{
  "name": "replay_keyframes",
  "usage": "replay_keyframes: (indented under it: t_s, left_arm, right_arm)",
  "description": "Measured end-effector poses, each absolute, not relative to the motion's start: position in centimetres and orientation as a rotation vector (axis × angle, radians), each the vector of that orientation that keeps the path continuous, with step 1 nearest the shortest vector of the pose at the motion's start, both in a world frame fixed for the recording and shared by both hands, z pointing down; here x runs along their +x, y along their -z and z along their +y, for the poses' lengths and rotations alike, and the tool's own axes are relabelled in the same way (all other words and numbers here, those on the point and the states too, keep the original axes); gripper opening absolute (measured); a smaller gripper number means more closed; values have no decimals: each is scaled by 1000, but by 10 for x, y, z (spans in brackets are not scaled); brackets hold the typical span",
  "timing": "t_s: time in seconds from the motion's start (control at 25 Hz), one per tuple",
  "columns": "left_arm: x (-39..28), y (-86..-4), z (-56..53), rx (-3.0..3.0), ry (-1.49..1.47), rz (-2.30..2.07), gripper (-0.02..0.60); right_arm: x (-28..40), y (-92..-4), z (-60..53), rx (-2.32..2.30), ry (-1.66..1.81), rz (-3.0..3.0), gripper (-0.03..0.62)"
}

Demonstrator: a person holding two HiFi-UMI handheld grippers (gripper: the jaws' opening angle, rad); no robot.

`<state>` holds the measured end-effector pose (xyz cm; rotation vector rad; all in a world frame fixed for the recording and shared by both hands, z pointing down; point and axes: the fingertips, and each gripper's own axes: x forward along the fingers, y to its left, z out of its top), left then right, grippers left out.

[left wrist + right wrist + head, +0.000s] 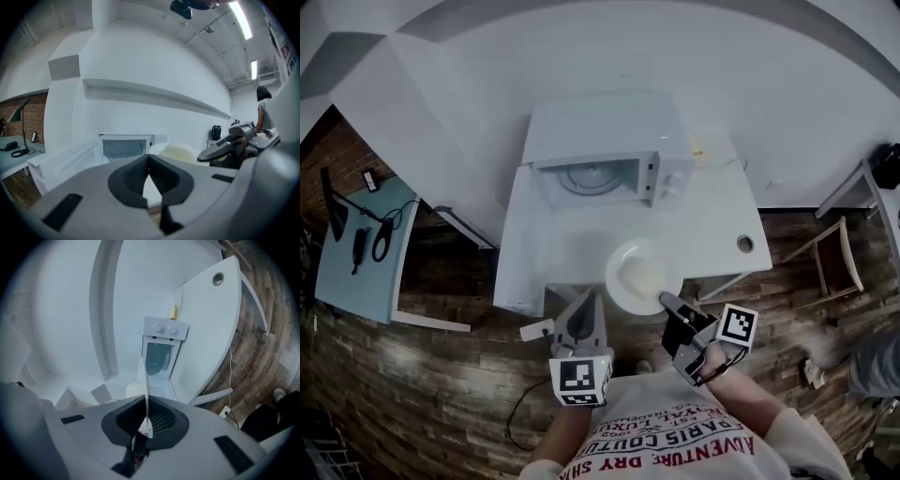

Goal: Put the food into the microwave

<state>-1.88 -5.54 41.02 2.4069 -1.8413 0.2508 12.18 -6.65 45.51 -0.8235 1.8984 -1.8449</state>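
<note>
A white microwave [605, 141] stands at the back of a white table [722, 220] with its cavity [595, 178] open; its door [61, 161] hangs open to the left. A white plate [623, 258] of pale yellow food [644, 278] hovers over the table's front edge. My right gripper [667, 302] is shut on the plate's near rim, and the plate [145, 380] shows edge-on between its jaws [146, 420]. My left gripper [587, 300] hangs left of the plate, pads together and empty [149, 161]. The plate [176, 152] also shows in the left gripper view.
A round hole [744, 244] sits in the table's right corner, and a small yellow thing [698, 150] lies beside the microwave. A wooden chair [836, 258] stands to the right. At the left is a pale blue table [356, 253] with cables. A power strip [536, 330] lies on the floor.
</note>
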Motion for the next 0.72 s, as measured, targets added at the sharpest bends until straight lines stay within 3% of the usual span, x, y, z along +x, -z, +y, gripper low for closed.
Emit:
replay_keyframes:
  t_s: [0.72]
  left_arm:
    - [-70,-431,-256,2507,-370,-1637,5]
  right_arm:
    - [47,-480,-231,-1085,1748,1868,20]
